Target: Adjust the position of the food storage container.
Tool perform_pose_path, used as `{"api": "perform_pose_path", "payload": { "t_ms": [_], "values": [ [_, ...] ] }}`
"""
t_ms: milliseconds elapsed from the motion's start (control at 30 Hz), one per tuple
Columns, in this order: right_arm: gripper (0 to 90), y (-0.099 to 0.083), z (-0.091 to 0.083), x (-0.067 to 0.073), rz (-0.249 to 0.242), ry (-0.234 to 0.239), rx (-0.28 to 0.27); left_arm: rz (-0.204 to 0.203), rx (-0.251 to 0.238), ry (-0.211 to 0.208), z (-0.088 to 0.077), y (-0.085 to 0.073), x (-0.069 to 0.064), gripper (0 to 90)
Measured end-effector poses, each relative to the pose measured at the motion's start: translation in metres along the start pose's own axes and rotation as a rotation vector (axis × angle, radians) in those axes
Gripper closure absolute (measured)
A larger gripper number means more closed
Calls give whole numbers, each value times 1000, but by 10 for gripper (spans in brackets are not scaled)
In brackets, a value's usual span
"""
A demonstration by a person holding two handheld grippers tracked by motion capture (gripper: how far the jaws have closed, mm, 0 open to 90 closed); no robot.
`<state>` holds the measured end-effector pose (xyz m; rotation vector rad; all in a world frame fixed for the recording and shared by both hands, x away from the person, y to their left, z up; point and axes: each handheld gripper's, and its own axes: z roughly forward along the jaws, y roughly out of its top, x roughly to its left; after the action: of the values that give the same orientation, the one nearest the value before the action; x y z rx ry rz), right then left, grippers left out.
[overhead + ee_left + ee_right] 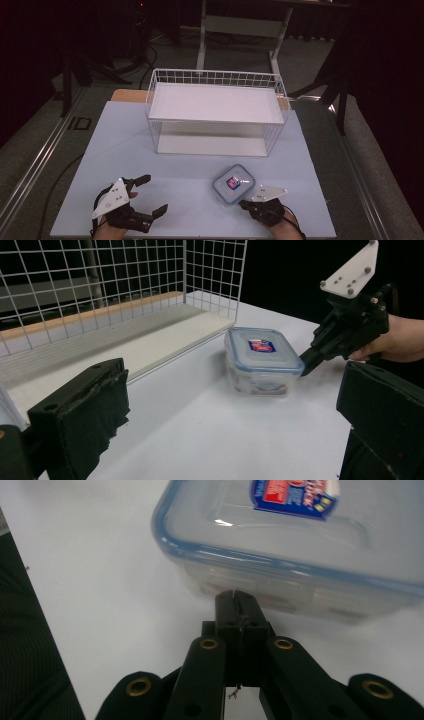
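Plastic makes up the one small box [234, 184] on the table [125, 150], a clear tub with a blue-edged lid and a bright sticker on top. It sits on the white tabletop near the person's right hand, just in front of the wire basket [216, 111] and apart from it.

The right gripper [247, 203] has its two jaws pressed flat together, with nothing between them. In the right gripper view the tip [235, 596] is right up against the side of the box, just under the lid's rim; whether it really touches is hard to tell. The left gripper [153, 194] hovers over the bare table with its jaws spread wide and nothing in them. In the left gripper view its black pads [92, 410] stand far apart, looking toward the box.

The box looks light and stiff. Something small seems to lie inside, but it is too blurry to name. The sides look smooth, so they could be slippery, and a poke with a closed tip would likely make the box slide and not lift. A good place to take hold would be across the two long sides, below the lid's edge, where the lip could stop the jaws from slipping up. It does not look easy to break, though a hard squeeze might pop the lid.

Count of things: one box, one wire basket with a white shelf in it, one table, and two grippers.
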<state>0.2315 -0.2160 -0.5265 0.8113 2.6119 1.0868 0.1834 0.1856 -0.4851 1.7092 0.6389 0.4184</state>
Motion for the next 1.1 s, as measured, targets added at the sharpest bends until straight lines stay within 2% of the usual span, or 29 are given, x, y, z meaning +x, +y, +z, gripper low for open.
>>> {"api": "perform_pose_path", "payload": {
  "t_ms": [133, 233, 400, 500, 600, 700, 867, 933, 1033, 1100],
  "values": [
    [900, 13, 12, 5, -32, 7, 3, 2, 8, -2, 1, 0, 0, 13],
    [900, 20, 22, 8, -79, -1, 12, 7, 9, -4, 0, -1, 0, 13],
    [900, 30, 35, 6, -74, 22, -5, 5, 11, -7, 0, -1, -1, 12],
    [900, 30, 30, 8, -68, 32, -19, 10, 15, -6, 0, -1, -1, 13],
    [900, 27, 15, 6, -56, 19, -42, 12, 17, -5, 1, -1, -1, 12],
    [900, 18, 0, -5, -36, 3, -42, 15, 20, -5, 1, -1, -2, 13],
    [900, -4, -12, -33, 46, -95, -12, 15, 20, -2, 1, -1, -3, 13],
    [900, -4, -12, -45, 58, -139, -11, 10, 21, -3, 2, -1, -2, 13],
    [900, 1, -7, -57, 67, -177, -13, 11, 28, -5, 3, -2, -2, 13],
    [900, 6, -1, -63, 83, -178, -14, 10, 29, -6, 3, -2, -2, 13]
  ]
}}
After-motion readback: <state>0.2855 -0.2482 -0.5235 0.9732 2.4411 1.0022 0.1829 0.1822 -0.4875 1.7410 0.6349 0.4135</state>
